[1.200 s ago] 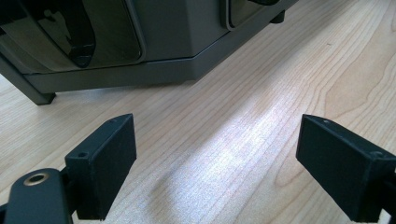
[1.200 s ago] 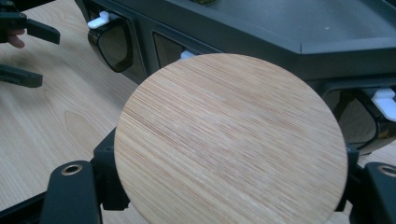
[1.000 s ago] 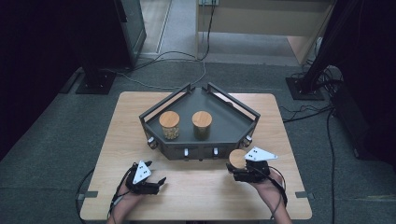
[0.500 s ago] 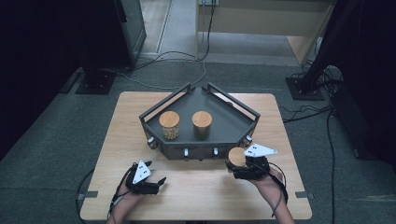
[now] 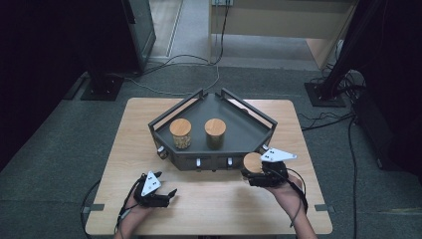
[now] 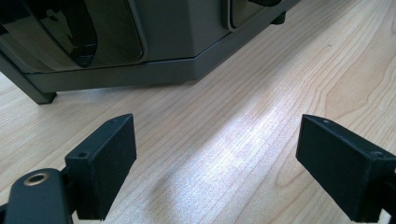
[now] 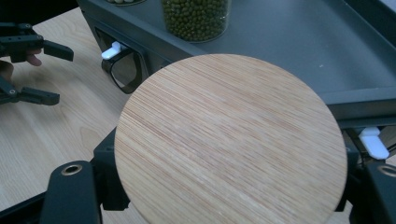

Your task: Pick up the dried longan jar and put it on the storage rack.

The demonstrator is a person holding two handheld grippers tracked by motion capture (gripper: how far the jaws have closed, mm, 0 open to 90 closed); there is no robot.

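Note:
My right gripper point(image 5: 252, 175) is shut on a jar with a round wooden lid point(image 5: 253, 162) and holds it just above the table, at the front right corner of the dark grey tray point(image 5: 214, 160). In the right gripper view that lid point(image 7: 231, 140) sits between the two black jaws. Two more wooden-lidded jars stand in the tray: one with pale contents point(image 5: 180, 132) and one with green beans point(image 5: 215, 132), the latter also close ahead in the right gripper view point(image 7: 196, 16). My left gripper point(image 5: 167, 195) rests low over the table in front of the tray, open, with nothing between its jaws point(image 6: 217, 163).
The tray has raised rails and small white clips point(image 7: 112, 50) on its front wall. Bare wooden tabletop point(image 5: 219, 204) lies between the two hands. Cables and dark equipment stands point(image 5: 104, 84) sit on the floor beyond the table.
The right gripper has lifted the jar a little and brought it slightly closer to the tray's front corner. The left gripper has stayed where it was.

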